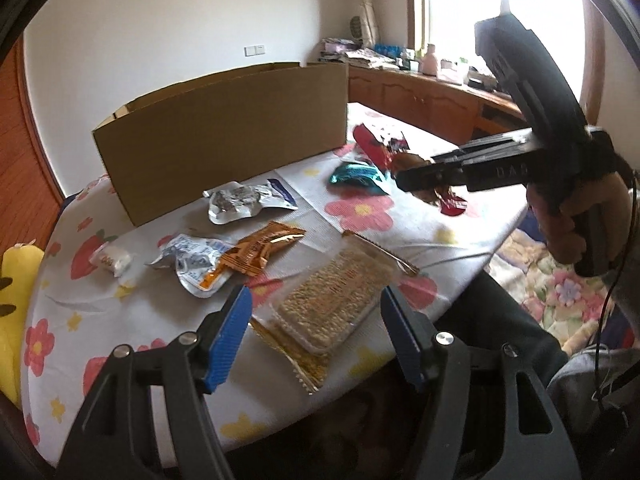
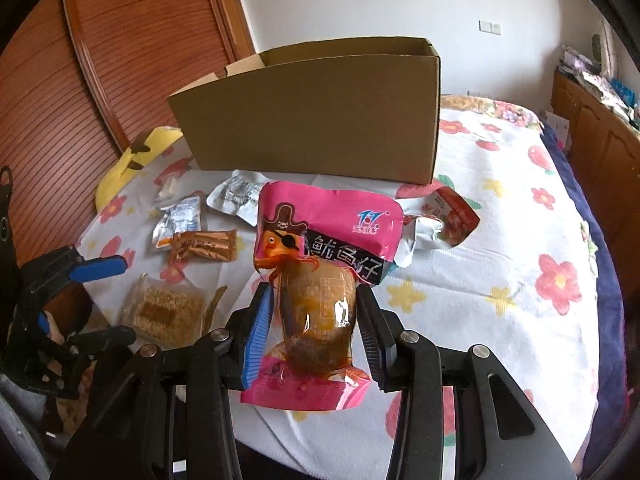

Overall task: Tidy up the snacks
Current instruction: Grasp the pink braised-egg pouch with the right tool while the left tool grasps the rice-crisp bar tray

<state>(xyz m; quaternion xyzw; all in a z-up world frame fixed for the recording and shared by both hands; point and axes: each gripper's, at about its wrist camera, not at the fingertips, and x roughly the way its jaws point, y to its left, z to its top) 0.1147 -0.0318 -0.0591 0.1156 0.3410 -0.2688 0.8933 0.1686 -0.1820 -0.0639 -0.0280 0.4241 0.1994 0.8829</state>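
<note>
We have the right tool (image 2: 314, 312) pinching a pink squid snack bag (image 2: 320, 264) by its lower half, lifted clear of the flowered sheet on the bed (image 2: 500, 240). The open cardboard box (image 2: 312, 120) stands at the far side of the bed, just behind the scattered packets, and it seems the likely home for the snacks.

Our left tool (image 1: 316, 332) hangs spread and empty above a clear pack of noodle-like snack (image 1: 336, 300), which lies flat near the bed's edge. Beside it lie an orange packet (image 1: 260, 252) overlapping a silver-and-blue packet (image 1: 192, 256), a silver pouch (image 1: 240, 200) close to the box, and a teal packet (image 1: 356, 176) further right.

We judge this to be the carry step for the pink bag. Next we need to raise it over the box's near wall and let go inside, while the left tool could come down on the clear pack.
</note>
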